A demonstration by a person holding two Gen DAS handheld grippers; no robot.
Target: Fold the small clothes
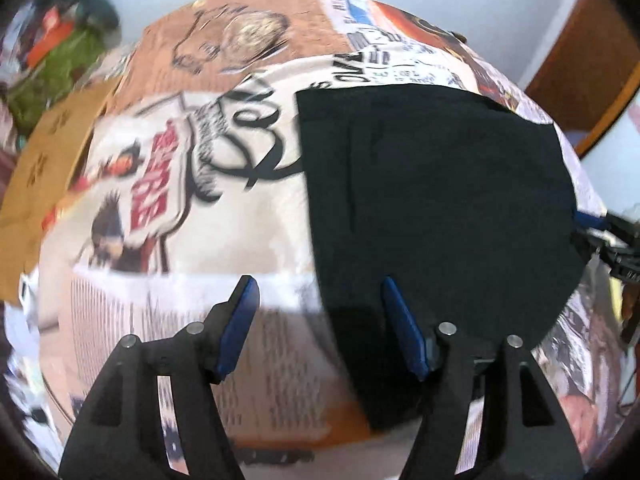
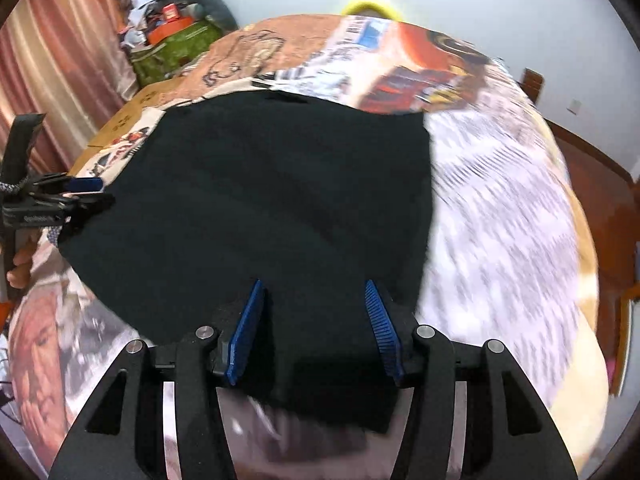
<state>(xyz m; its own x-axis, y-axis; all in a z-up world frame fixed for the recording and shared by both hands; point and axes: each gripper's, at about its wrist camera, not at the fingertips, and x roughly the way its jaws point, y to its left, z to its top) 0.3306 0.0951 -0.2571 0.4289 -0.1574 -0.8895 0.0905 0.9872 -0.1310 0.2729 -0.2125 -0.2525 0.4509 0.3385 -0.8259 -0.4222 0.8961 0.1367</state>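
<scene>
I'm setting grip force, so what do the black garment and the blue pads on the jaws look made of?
Black garment: soft matte knit or cotton-like fabric, judging by its shallow creases and lack of shine. Blue pads: ribbed surface, likely moulded plastic or rubber; which one is unclear.

I see my left gripper [image 1: 318,292] and right gripper [image 2: 314,294] alike: black angular linkages, silver round pivot pins, blue ribbed pads [image 2: 380,320] lining both fingers
</scene>
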